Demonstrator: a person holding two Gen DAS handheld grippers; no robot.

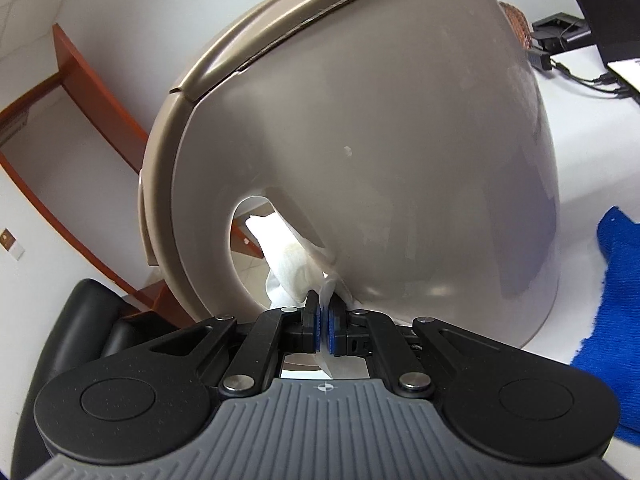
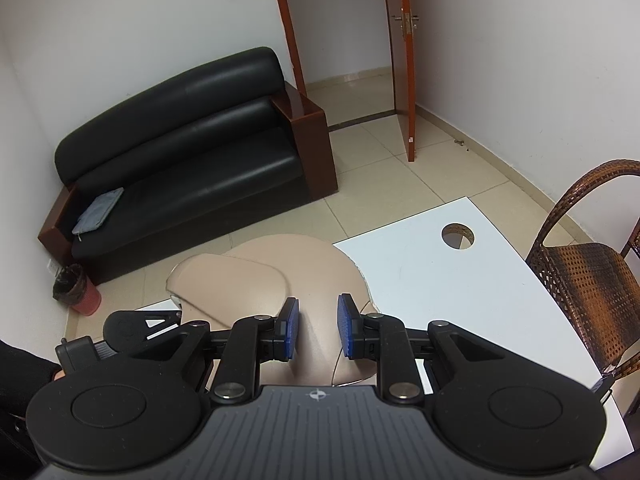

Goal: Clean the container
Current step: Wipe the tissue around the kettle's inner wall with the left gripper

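A taupe plastic container (image 1: 380,168) with a lid fills the left wrist view and stands on the white table. My left gripper (image 1: 324,310) is shut on a white wipe (image 1: 290,266) and presses it against the container's side, by its handle opening. In the right wrist view the container's lid (image 2: 280,276) lies just below and ahead of my right gripper (image 2: 318,330). The right gripper is open and hovers over the lid's near edge with nothing between its blue pads (image 2: 346,330).
A blue cloth (image 1: 612,320) lies on the white table (image 2: 440,280) to the right of the container. Black cables and a power block (image 1: 560,40) lie at the back. A wicker chair (image 2: 588,272) stands at the table's right. A black sofa (image 2: 188,152) and a red bin (image 2: 78,288) stand beyond.
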